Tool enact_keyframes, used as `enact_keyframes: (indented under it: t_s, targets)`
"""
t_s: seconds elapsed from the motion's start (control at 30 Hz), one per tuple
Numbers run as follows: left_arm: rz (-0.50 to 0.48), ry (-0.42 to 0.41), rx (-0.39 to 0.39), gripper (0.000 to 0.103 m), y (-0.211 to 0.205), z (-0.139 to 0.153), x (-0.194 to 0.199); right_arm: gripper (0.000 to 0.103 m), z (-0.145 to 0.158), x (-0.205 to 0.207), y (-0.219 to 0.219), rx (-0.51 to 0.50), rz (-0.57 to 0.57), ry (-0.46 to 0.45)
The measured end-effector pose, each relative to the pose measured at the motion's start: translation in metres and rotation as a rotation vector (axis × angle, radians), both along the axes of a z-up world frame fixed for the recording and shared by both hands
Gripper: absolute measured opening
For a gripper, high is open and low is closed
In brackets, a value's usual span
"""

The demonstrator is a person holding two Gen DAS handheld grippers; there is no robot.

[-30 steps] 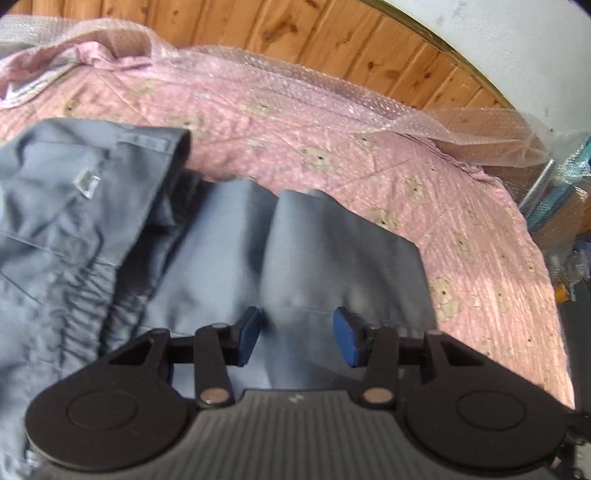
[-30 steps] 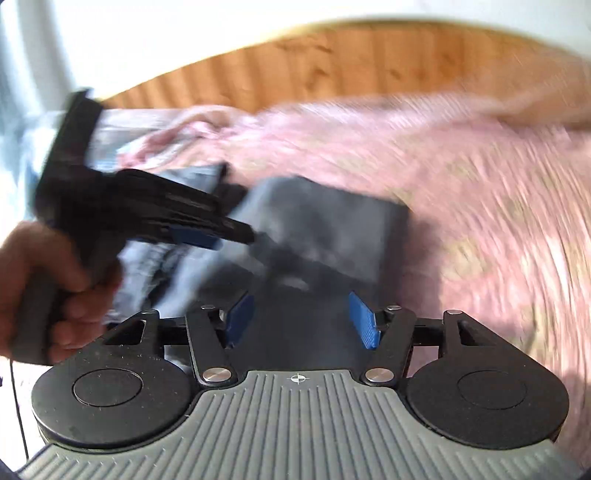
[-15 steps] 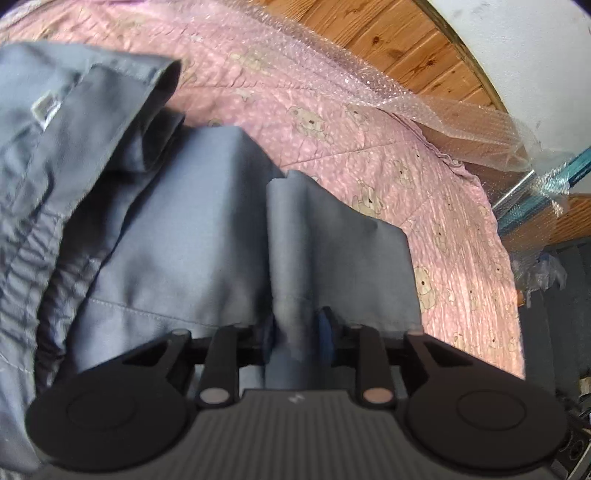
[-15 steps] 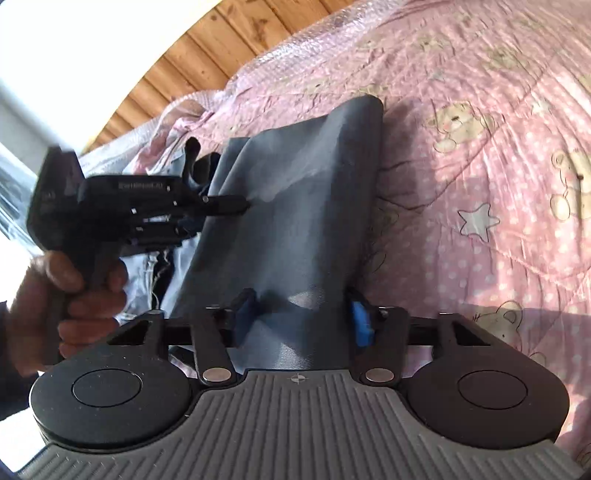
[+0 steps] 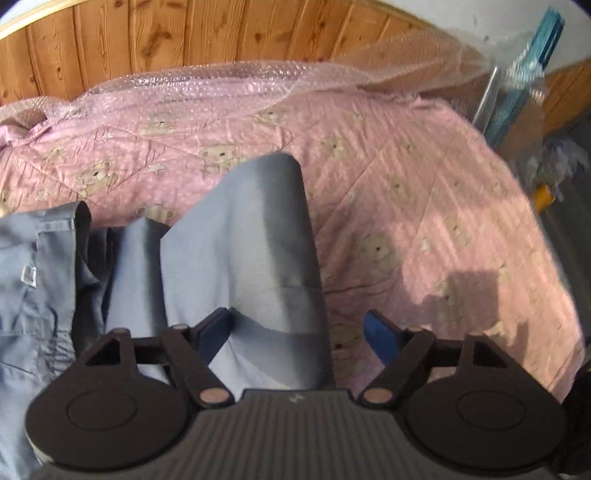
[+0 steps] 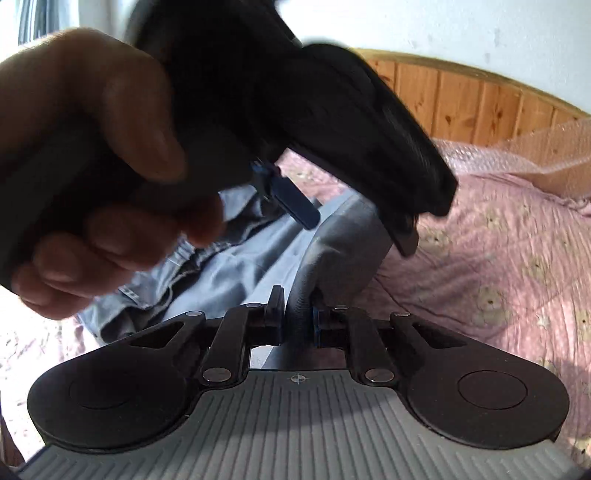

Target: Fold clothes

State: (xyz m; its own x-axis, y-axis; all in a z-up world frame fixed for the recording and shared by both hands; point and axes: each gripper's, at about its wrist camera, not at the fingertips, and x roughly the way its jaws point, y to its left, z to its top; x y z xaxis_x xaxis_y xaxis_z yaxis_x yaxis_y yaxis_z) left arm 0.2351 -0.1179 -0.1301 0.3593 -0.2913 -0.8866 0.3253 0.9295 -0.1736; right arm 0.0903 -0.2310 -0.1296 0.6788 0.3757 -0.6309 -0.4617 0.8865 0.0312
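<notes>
left gripper [image 5: 297,328]: jaws wide apart, 2 blue pads visible, gripping nothing. the raised fabric strip runs up between the fingers, lying against the left finger and clear of the right one.
right gripper [image 6: 298,321]: jaws narrow, pinched on a fold of the grey fabric, which rises straight out of the gap.
grey garment [image 5: 236,251]: 1 piece, blue-grey, on the pink bedspread. 1 long strip is lifted and curves over at its top edge; the rest is bunched to the left, with a seam, gathered stitching and 1 small white tag [image 5: 28,276].
garment, right view [image 6: 236,266]: same cloth, crumpled mass at left, lifted fold at centre.
hand [image 6: 92,173]: 1 in view, wrapped round the handle of the left gripper, very close to the right camera, blurred.
left gripper from right view [image 6: 354,225]: above the garment, 1 blue pad clear, the other finger dark and blurred.
bedspread [image 5: 424,206]: 1, pink quilt with a bear and star print, sunlit patches.
bubble wrap [image 5: 258,79]: 1 sheet along the far edge of the bed.
wood panelling [image 5: 177,35]: behind the bed, white wall above.
right edge clutter: blue and yellow items, too blurred to identify.
</notes>
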Motion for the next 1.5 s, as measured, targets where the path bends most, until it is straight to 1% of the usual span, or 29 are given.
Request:
enact_keyframes:
  t_s: [0.03,0.07,0.1,0.17,0.2,0.27,0.3,0.37,0.43,0.5,0.57,0.63,0.7,0.77,0.83,0.87,0.9,0.93,1.0,1.07,1.13,1.2,1.23,1.27,1.33,1.37,1.4,1.43,1.5]
  targets:
    - [-0.014,0.01,0.008,0.019,0.009,-0.004,0.001,0.012,0.001,-0.001,0.007,0.013,0.016,-0.013]
    - [-0.003,0.021,-0.03,0.018,0.023,-0.003,0.002,0.012,0.001,-0.002,0.013,0.025,0.033,-0.026]
    - [0.009,0.016,-0.069,0.015,0.044,0.004,0.0,0.017,0.001,-0.002,0.017,0.047,0.043,-0.034]
    - [0.03,-0.004,-0.14,0.014,0.09,0.021,-0.004,0.039,0.007,-0.007,0.024,0.111,0.086,-0.07]
    - [0.056,-0.007,-0.169,0.014,0.121,0.023,-0.005,0.048,0.015,-0.01,0.027,0.154,0.087,-0.091]
    - [0.115,-0.01,-0.225,0.014,0.186,0.025,-0.006,0.056,0.032,-0.015,0.031,0.253,0.082,-0.117]
    - [0.145,-0.012,-0.253,0.014,0.219,0.026,-0.007,0.058,0.037,-0.011,0.041,0.301,0.083,-0.1]
    - [0.205,-0.015,-0.309,0.015,0.285,0.028,-0.008,0.058,0.046,-0.003,0.063,0.396,0.084,-0.062]
    - [0.249,0.024,-0.365,0.015,0.333,0.001,0.002,0.056,0.038,0.015,0.101,0.364,0.074,0.0]
    - [0.28,0.059,-0.432,0.015,0.372,-0.03,0.013,0.048,0.015,0.033,0.139,0.298,0.079,0.072]
    - [0.301,0.059,-0.46,0.018,0.384,-0.048,0.016,0.046,-0.01,0.045,0.172,0.197,0.063,0.164]
    - [0.324,0.057,-0.481,0.026,0.394,-0.065,0.019,0.045,-0.031,0.048,0.197,0.115,0.052,0.229]
    - [0.32,0.056,-0.505,0.03,0.397,-0.07,0.016,0.045,-0.042,0.044,0.211,0.055,0.035,0.258]
    - [0.31,0.035,-0.548,0.033,0.401,-0.067,0.011,0.045,-0.052,0.043,0.212,0.028,-0.009,0.3]
    - [0.321,-0.001,-0.552,0.035,0.406,-0.06,0.001,0.045,-0.051,0.045,0.203,0.07,-0.051,0.323]
    - [0.316,0.0,-0.569,0.033,0.403,-0.062,-0.001,0.045,-0.048,0.046,0.198,0.095,-0.071,0.329]
    - [0.306,0.008,-0.589,0.02,0.4,-0.065,-0.001,0.045,-0.049,0.048,0.195,0.1,-0.083,0.338]
    - [0.294,0.015,-0.597,0.019,0.394,-0.068,0.0,0.045,-0.05,0.05,0.193,0.104,-0.095,0.347]
    - [0.286,0.003,-0.584,0.019,0.387,-0.072,0.004,0.044,-0.055,0.058,0.186,0.094,-0.121,0.365]
    - [0.31,0.017,-0.521,0.02,0.39,-0.081,0.006,0.039,-0.064,0.063,0.18,0.076,-0.135,0.4]
    - [0.307,0.006,-0.502,0.025,0.396,-0.083,0.001,0.038,-0.061,0.066,0.18,0.079,-0.126,0.404]
    - [0.317,-0.017,-0.511,0.029,0.403,-0.075,-0.005,0.042,-0.058,0.069,0.181,0.083,-0.116,0.406]
    - [0.327,-0.034,-0.516,0.03,0.408,-0.068,-0.01,0.048,-0.056,0.07,0.181,0.085,-0.111,0.408]
    - [0.342,-0.063,-0.515,0.034,0.412,-0.059,-0.015,0.052,-0.055,0.072,0.181,0.087,-0.106,0.409]
    - [0.378,-0.105,-0.505,0.067,0.42,-0.047,-0.021,0.056,-0.051,0.075,0.182,0.091,-0.096,0.411]
    - [0.397,-0.116,-0.493,0.073,0.423,-0.044,-0.022,0.064,-0.045,0.075,0.176,0.126,-0.119,0.389]
    - [0.389,-0.086,-0.476,0.075,0.419,-0.049,-0.015,0.075,-0.039,0.076,0.166,0.179,-0.158,0.362]
    - [0.373,-0.046,-0.457,0.072,0.414,-0.056,-0.007,0.08,-0.038,0.08,0.156,0.226,-0.193,0.35]
    - [0.351,0.006,-0.441,0.072,0.407,-0.072,0.003,0.082,-0.046,0.095,0.142,0.279,-0.238,0.371]
